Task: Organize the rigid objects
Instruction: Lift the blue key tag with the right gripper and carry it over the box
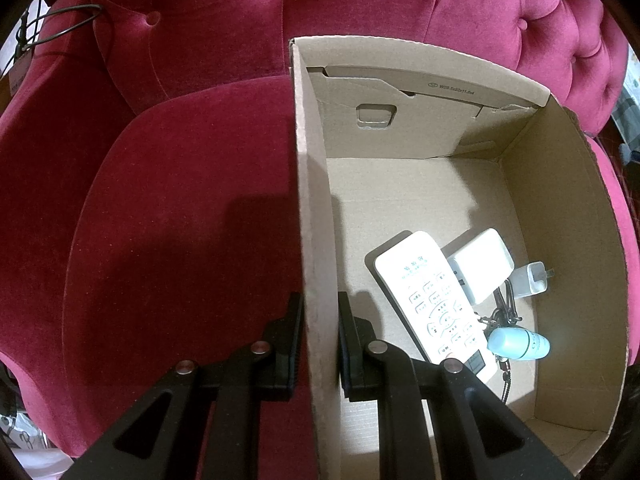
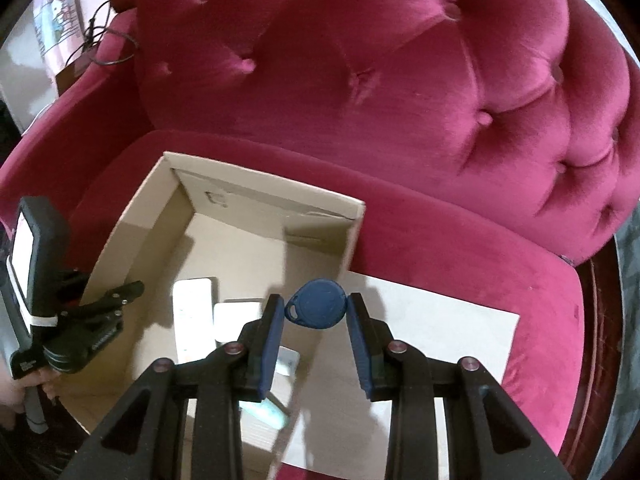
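An open cardboard box [image 1: 568, 216] sits on a red velvet sofa seat; it also shows in the right wrist view [image 2: 132, 216]. Inside lie a white remote [image 1: 432, 296], a white charger block [image 1: 482, 264], a small white plug [image 1: 534, 278], a pale blue bottle [image 1: 518, 344] and a black cord. My left gripper [image 1: 318, 320] is shut on the box's left wall [image 1: 316, 240], one finger on each side. My right gripper [image 2: 316, 312] is shut on a blue key fob [image 2: 318, 308] and holds it above the box's right wall.
The tufted sofa back [image 2: 400, 60] rises behind the box. A white flat sheet [image 2: 460, 320] lies on the seat right of the box. A black cable [image 1: 60, 28] loops on the far left armrest. Bare cushion [image 1: 180, 220] lies left of the box.
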